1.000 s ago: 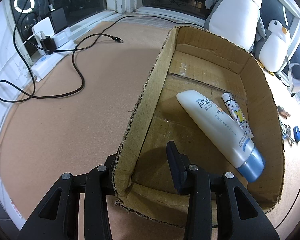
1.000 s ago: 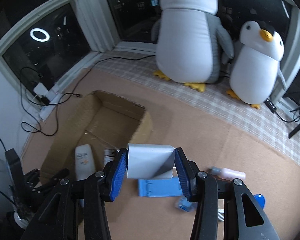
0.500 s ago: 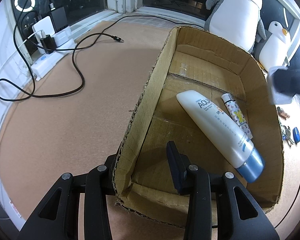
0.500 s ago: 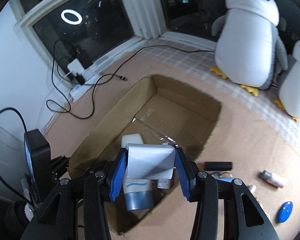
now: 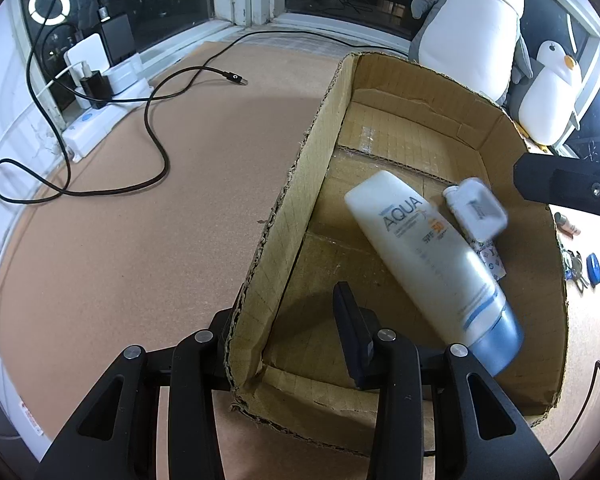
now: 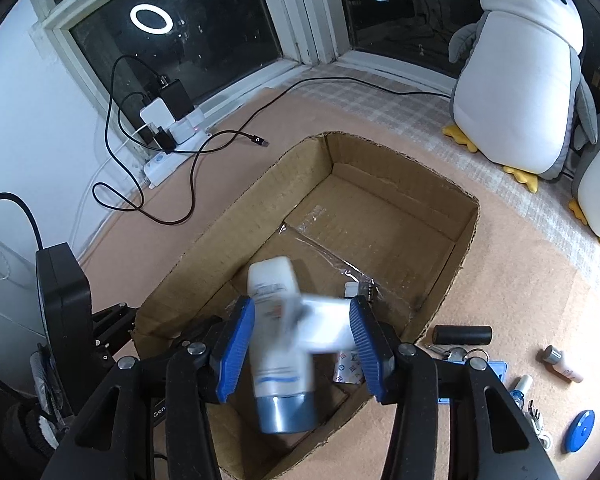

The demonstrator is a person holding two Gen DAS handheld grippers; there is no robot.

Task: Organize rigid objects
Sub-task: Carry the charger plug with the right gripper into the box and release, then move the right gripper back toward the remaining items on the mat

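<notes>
An open cardboard box sits on the tan floor. My left gripper is shut on the box's near left wall, one finger outside and one inside. In the box lie a white AQUA tube with a blue cap and a small patterned tube. My right gripper is open above the box. A white charger block, blurred, is falling free between its blue pads onto the tubes.
Right of the box lie a black cylinder, keys, small bottles and a blue disc. Two plush penguins stand by the window. A power strip with chargers and a black cable lie at left.
My right gripper carried the white block from the floor items to over the box, then opened; the block is now dropping into the box. My left gripper has stayed put.
</notes>
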